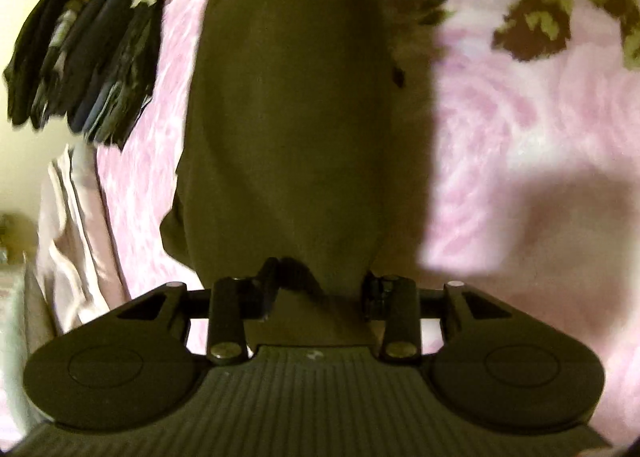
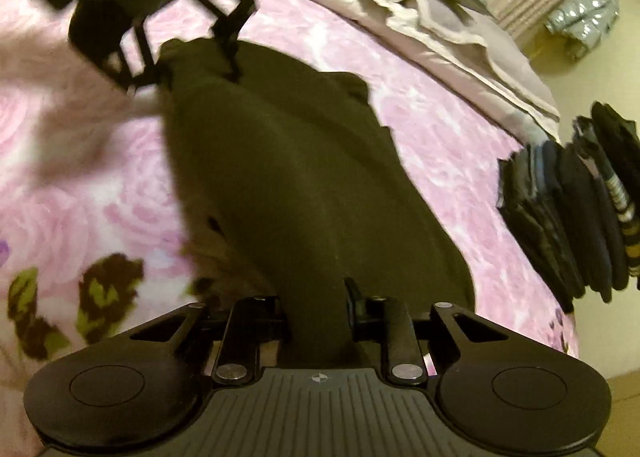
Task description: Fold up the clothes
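Observation:
A dark olive garment (image 1: pixel 288 117) lies stretched lengthwise over a pink floral bedspread (image 1: pixel 520 137). In the left wrist view its near end runs in between the fingers of my left gripper (image 1: pixel 322 285), which is shut on the cloth. The right wrist view shows the same garment (image 2: pixel 300 177) from the other end, its bunched edge pinched in my right gripper (image 2: pixel 316 305). At the top left of that view, my left gripper (image 2: pixel 182 77) holds the far end just above the bedspread (image 2: pixel 80 185). The pads themselves are hidden by cloth.
A stack of dark folded clothes (image 1: pixel 80 57) (image 2: pixel 580 217) sits at the bed's edge beside the garment. Crumpled beige bedding (image 1: pixel 68 217) (image 2: pixel 440 29) lies along the bed's side. A silvery jacket (image 2: pixel 584 17) rests on the floor beyond.

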`<state>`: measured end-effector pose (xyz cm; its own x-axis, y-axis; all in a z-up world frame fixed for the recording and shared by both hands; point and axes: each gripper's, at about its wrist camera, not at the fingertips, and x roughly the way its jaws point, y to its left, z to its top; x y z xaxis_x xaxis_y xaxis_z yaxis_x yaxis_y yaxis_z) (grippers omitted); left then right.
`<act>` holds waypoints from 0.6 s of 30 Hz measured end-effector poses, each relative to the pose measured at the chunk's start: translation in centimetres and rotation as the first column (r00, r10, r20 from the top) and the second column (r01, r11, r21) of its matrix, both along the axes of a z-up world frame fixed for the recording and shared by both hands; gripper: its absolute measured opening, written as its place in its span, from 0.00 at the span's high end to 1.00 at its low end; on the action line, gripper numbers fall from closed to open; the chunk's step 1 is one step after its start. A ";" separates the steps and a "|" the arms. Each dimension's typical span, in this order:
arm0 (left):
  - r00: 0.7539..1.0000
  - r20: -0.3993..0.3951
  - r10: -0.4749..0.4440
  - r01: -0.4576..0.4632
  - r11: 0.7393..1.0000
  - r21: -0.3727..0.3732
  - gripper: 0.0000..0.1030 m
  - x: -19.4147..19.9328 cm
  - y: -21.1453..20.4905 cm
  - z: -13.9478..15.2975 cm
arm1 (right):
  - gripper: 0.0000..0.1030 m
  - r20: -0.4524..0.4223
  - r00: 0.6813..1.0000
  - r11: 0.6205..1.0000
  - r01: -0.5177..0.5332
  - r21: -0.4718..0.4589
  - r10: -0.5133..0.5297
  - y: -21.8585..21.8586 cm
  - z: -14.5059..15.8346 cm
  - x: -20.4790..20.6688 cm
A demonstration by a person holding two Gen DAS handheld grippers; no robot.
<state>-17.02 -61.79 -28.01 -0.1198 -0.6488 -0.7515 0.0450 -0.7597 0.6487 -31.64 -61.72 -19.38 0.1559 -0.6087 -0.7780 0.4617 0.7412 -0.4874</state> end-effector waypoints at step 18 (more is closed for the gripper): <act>0.990 -0.055 0.127 -0.119 0.984 0.130 0.91 -2.0 -0.7 2.2 | 0.37 -0.086 0.995 0.999 -0.040 0.007 0.041 0.7 -4.8 -0.1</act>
